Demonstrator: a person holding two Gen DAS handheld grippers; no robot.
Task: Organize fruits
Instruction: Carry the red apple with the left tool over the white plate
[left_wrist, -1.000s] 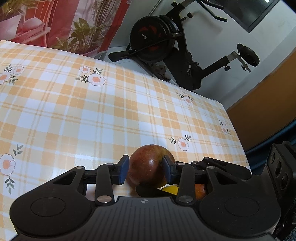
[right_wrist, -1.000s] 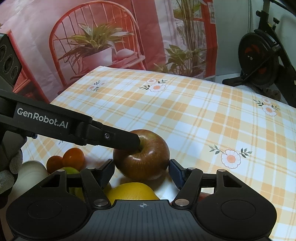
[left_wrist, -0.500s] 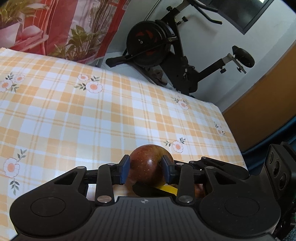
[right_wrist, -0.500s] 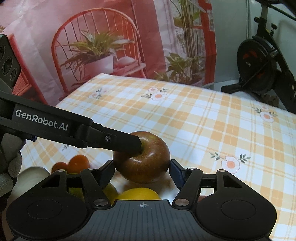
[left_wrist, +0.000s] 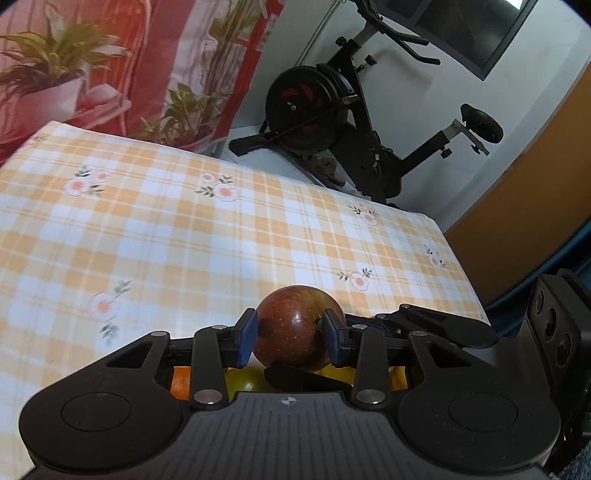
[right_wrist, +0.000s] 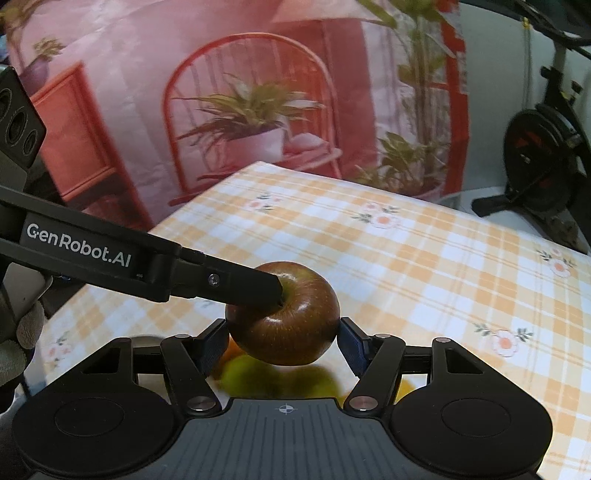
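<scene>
The left gripper (left_wrist: 291, 338) has its jaws clamped on a dark red apple (left_wrist: 295, 326), one blue pad pressed against each side, holding it above the counter (left_wrist: 184, 236) with its orange-and-white checked, flower-printed cloth. No container can be made out in either view; a blurred heap of fruit lies under the apple, and what it rests on cannot be told.

The left wrist view shows that heap as slivers between the gripper links: a yellow-green fruit (left_wrist: 245, 380) and an orange fruit (left_wrist: 181, 384). It also shows the right gripper (left_wrist: 436, 325) from the side, reaching in just beyond the apple, and an exercise bike (left_wrist: 354, 110) on the floor past the counter's far edge.

The right wrist view shows more. Here the apple (right_wrist: 284, 317) sits stem hollow up, and the left gripper (right_wrist: 273, 291) comes in from the left, one finger (right_wrist: 240, 286) lying across the top with its tip at the hollow. The right gripper (right_wrist: 282, 345) has its jaws apart, one on each side of the apple and very close to it, though whether they touch cannot be told. Below lie a green fruit (right_wrist: 258, 376), blurred, and a bit of yellow fruit (right_wrist: 406, 387). A printed backdrop (right_wrist: 240, 110) of a red chair and potted plants hangs behind the counter
</scene>
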